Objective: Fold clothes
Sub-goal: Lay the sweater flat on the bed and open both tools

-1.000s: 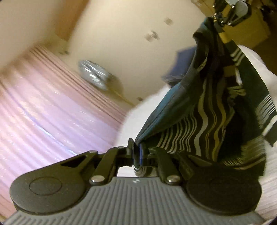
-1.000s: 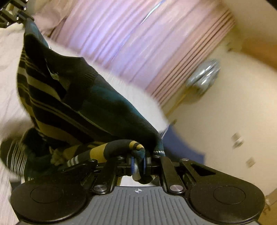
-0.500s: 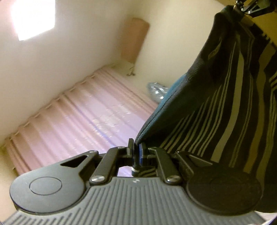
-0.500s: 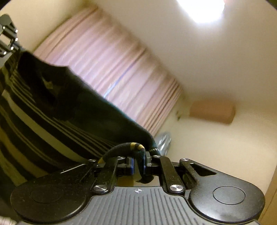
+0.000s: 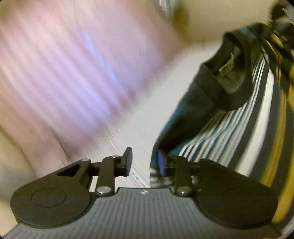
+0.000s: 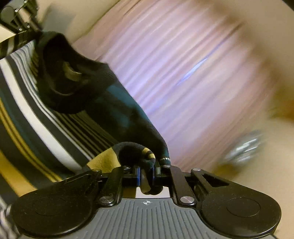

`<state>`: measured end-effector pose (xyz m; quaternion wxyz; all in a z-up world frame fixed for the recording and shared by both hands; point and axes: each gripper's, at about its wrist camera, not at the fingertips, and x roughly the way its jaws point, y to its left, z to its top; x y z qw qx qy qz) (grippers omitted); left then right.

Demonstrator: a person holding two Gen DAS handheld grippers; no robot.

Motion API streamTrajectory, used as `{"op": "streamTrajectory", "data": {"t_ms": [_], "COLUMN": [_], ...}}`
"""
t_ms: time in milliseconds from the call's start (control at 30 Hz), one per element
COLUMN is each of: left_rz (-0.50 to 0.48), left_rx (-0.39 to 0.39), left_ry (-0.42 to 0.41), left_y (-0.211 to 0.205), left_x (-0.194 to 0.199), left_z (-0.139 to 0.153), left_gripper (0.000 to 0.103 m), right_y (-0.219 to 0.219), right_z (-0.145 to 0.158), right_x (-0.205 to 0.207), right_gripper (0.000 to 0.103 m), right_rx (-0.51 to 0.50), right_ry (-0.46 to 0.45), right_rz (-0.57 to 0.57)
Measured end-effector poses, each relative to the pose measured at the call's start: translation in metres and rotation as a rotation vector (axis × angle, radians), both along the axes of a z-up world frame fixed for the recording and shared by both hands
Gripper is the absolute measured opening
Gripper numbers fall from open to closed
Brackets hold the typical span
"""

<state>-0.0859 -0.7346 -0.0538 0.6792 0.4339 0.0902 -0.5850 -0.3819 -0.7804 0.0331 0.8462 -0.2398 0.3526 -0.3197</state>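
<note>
A dark teal shirt [image 5: 194, 114] with white and yellow stripes hangs spread between my two grippers, its black collar [image 5: 216, 82] facing up. My left gripper [image 5: 145, 161] has its jaws opening; the shirt's edge hangs against the right pad and the left pad stands clear of it. In the right wrist view the same shirt [image 6: 114, 110] runs down to my right gripper [image 6: 147, 172], whose pads still pinch a bunched fold of cloth while easing slightly apart. The left gripper [image 6: 16, 16] shows blurred at the shirt's far corner.
Pink pleated curtains [image 5: 73, 73] fill the background in both views, also blurred as curtains [image 6: 183, 64]. A pale bed surface [image 5: 139, 117] lies below the shirt. A silvery fan [image 6: 244, 147] stands by the beige wall [image 6: 257, 174].
Both grippers have swung down from facing the ceiling back towards the curtains and bed. The left jaws, pinched on the shirt's edge before, have come apart. The right grip still holds.
</note>
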Motion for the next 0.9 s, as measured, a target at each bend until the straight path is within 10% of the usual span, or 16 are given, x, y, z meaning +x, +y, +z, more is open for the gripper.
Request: {"op": "streamTrajectory", "data": {"t_ms": [67,100,233,467,667,900], "left_rz": [0.073,0.083,0.116,0.146,-0.011,-0.173], "left_rx": [0.111,0.148,0.283,0.415,0.428,0.480], "left_ry": [0.032,0.043,0.159,0.329,0.369,0.331], "left_y": [-0.003,0.004,0.051,0.106,0.087,0.078], "left_x": [-0.004,-0.010,-0.034,-0.064,-0.123,-0.183], "left_z": [-0.066,-0.090,-0.159,-0.193,-0.194,-0.201], "left_gripper": [0.023,0.024,0.024,0.025,0.028,0.030], "right_y": [-0.028,-0.035,-0.033,-0.025,0.011,0.073], "right_z": [-0.080,-0.110,-0.173,-0.225,-0.234,-0.261], "right_x": [0.029,0.037,0.029,-0.074,-0.152,-0.139], "right_gripper": [0.065,0.075,0.077,0.077,0.077,0.077], "right_rx": [0.146,0.219,0.468,0.835,0.980,0.958], "right_ry": [0.134,0.161,0.112,0.078,0.050,0.211], "right_rz": [0.006,0.008,-0.047,-0.316,-0.512,-0.341]}}
